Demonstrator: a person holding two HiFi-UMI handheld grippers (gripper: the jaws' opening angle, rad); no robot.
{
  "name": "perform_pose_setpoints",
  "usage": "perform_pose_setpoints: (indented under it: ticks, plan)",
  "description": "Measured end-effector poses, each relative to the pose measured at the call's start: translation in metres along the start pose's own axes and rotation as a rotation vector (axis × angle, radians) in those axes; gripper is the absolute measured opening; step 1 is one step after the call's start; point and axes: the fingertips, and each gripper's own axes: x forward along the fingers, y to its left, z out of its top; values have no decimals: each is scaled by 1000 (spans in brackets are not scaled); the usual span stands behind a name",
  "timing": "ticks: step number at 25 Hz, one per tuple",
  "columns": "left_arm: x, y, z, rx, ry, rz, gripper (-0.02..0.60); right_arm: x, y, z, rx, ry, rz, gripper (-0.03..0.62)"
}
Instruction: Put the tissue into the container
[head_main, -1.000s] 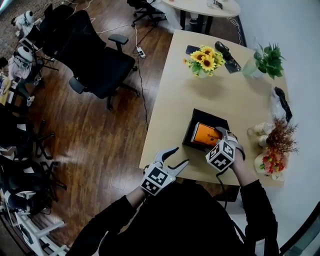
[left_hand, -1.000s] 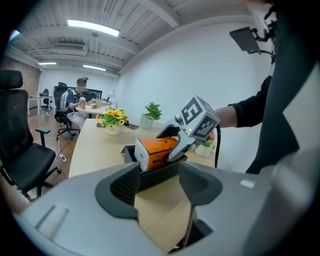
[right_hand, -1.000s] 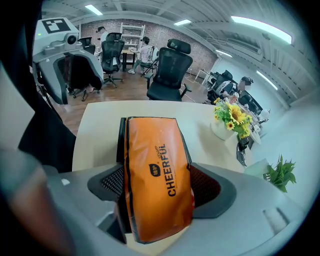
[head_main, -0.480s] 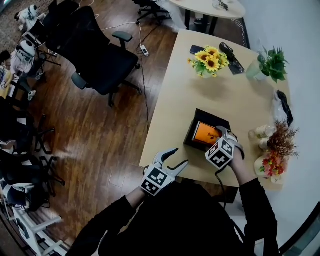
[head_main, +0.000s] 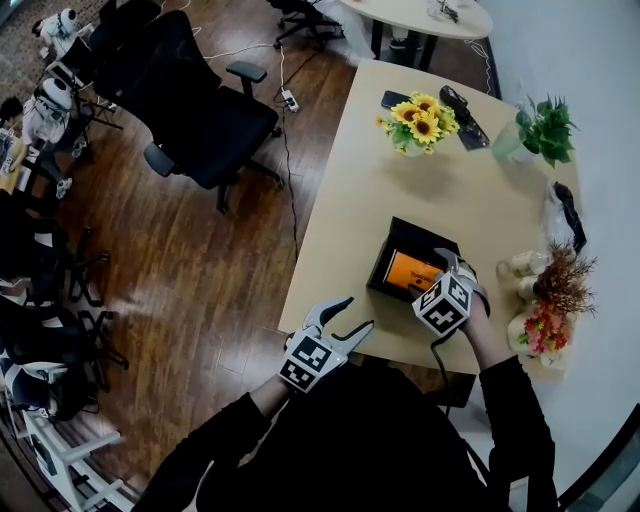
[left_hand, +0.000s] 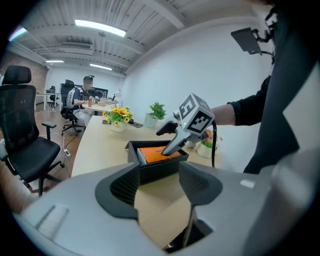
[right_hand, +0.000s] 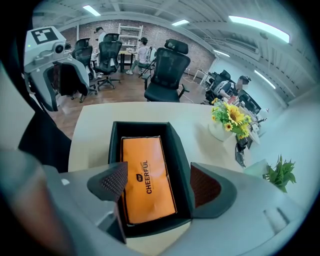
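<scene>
An orange tissue pack (right_hand: 148, 177) lies flat inside the black container (right_hand: 177, 150) on the beige table (head_main: 400, 190). My right gripper (right_hand: 157, 182) hangs just above the container's near end, open. Its left pad overlaps the pack's left edge and its right pad stands outside the container's right wall; neither presses on the pack. In the head view the right gripper (head_main: 450, 272) covers the near right corner of the container (head_main: 393, 248). My left gripper (head_main: 357, 313) hovers open with nothing in it at the table's near edge, pointing at the container (left_hand: 150, 167).
A sunflower vase (head_main: 420, 120) and dark gadgets (head_main: 455, 110) stand at the table's far end, with a green plant (head_main: 540, 125) to the right. Dried and red flowers (head_main: 550, 300) line the right edge. Black office chairs (head_main: 190, 110) stand on the wooden floor at left.
The orange pack, tilted up out of the container a second ago, now lies lower and flat inside it. The right gripper has eased back a little. The left gripper has barely moved.
</scene>
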Motion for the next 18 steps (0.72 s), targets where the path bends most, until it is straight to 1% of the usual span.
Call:
perform_pose_setpoints:
  ticks: [13,16,18]
  plan:
    - [-1,-2,-2,0,6,-5,229,-11,0,-2,41,-35,-12,382]
    - [-2,-2,0,3,5,-5,229,-19,-1,1,77,-72,-26,365]
    - [-2,-3,1,5,6,-6,229,-27,-2,3,127,-112,-37,356]
